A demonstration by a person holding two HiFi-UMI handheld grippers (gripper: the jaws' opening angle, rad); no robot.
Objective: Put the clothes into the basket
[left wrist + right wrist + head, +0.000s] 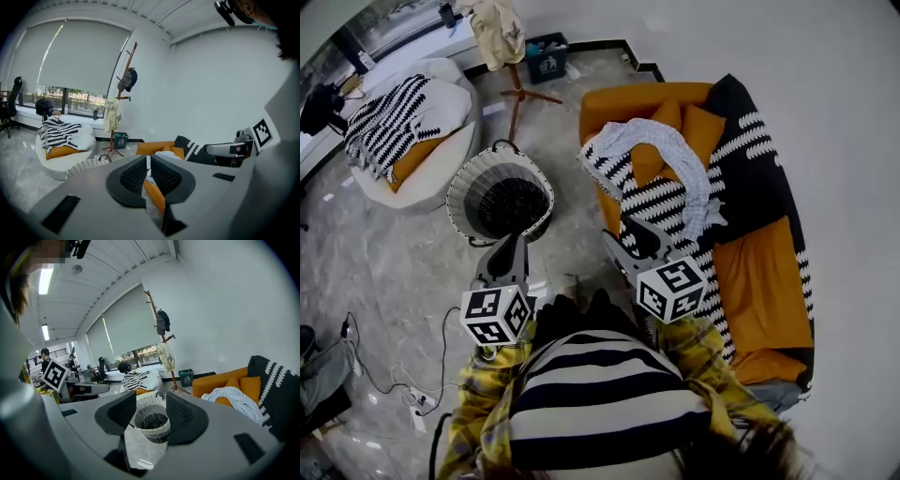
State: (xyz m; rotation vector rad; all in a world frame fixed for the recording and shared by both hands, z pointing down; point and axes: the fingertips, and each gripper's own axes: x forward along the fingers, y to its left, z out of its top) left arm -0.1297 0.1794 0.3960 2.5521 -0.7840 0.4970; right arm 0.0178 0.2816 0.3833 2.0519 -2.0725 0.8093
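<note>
A round woven basket (467,184) stands on the floor left of the orange sofa (764,272), with dark cloth (508,202) inside it. A pale grey-white garment (670,141) lies draped over the sofa's cushions, next to a black-and-white striped throw (652,202). My left gripper (514,242) hovers just in front of the basket, its jaws shut with nothing in them. My right gripper (630,234) hangs at the sofa's front edge, open and empty. In the right gripper view the basket (152,420) shows between the right gripper's (151,404) jaws. The left gripper (148,159) faces the sofa (154,148).
A white round lounger (422,178) with a striped blanket (389,122) sits at the far left. A wooden coat stand (517,89) with a hanging garment rises behind the basket, with a small bin (546,56) beyond it. Cables (394,375) trail over the floor at the lower left.
</note>
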